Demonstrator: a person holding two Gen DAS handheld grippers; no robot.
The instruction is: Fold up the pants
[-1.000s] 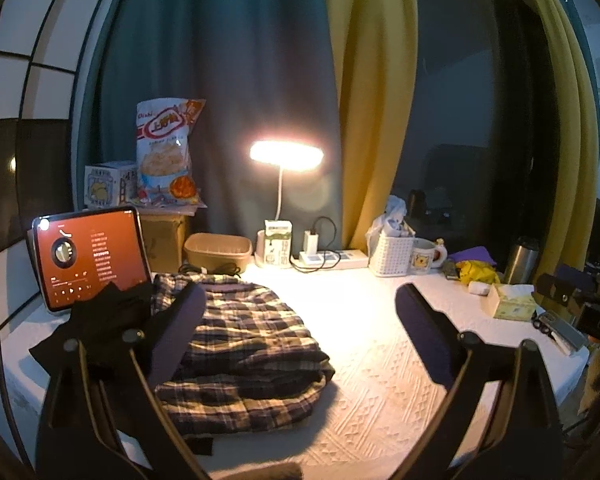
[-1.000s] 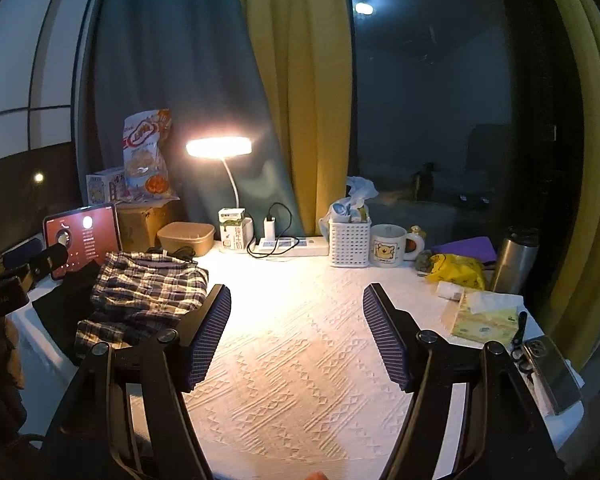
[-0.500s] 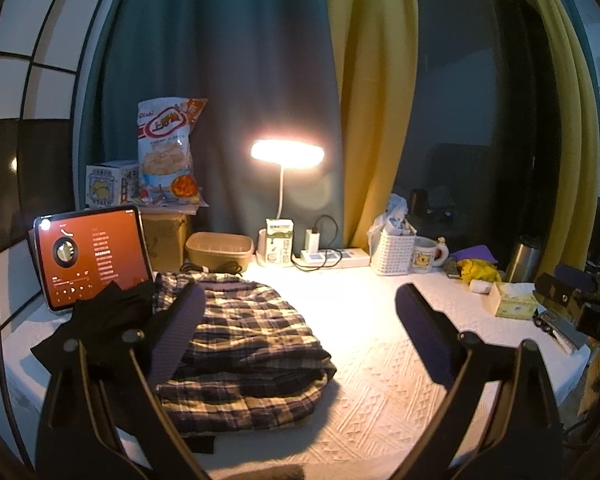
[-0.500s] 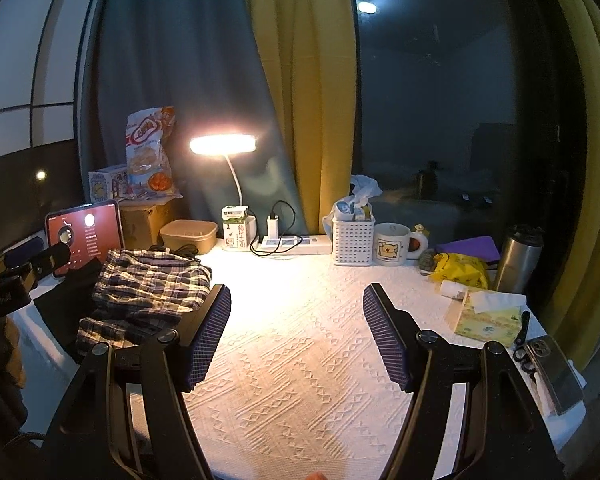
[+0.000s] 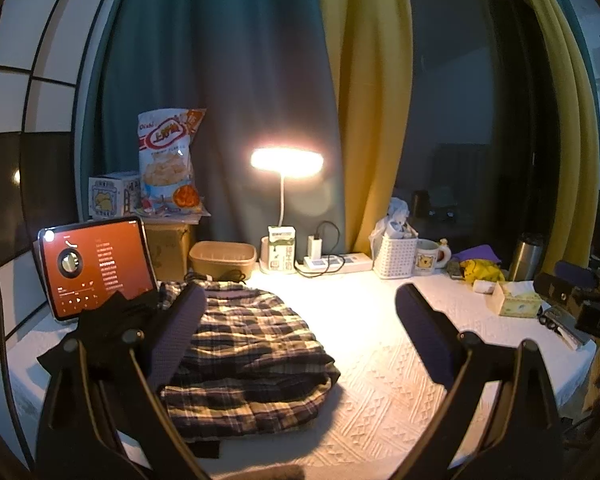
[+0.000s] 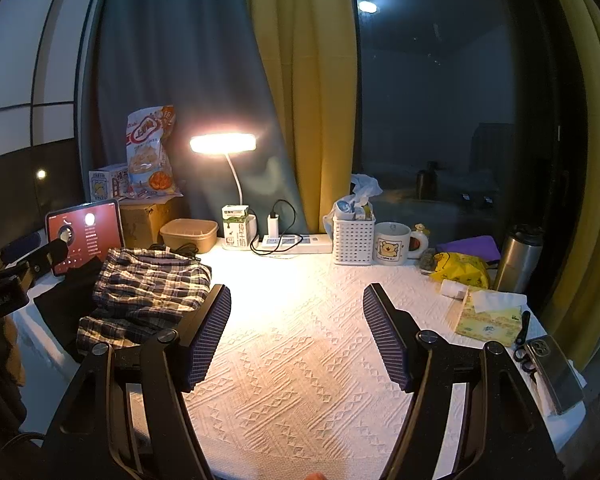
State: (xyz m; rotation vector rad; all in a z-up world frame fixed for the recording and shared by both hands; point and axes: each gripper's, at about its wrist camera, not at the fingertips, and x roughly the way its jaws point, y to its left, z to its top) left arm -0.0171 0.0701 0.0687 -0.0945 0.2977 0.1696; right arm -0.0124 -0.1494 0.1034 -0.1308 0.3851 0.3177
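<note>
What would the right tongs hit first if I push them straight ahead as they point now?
Probably nothing soon: the open right tongs face bare white textured tablecloth. Farther along that line sits the white power strip; depth is unclear.

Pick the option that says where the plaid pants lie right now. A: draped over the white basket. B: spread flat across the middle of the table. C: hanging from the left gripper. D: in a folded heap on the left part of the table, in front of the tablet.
D: the plaid pants lie heaped on the table before the tablet; both the left gripper and the right gripper are open and hold nothing.
</note>
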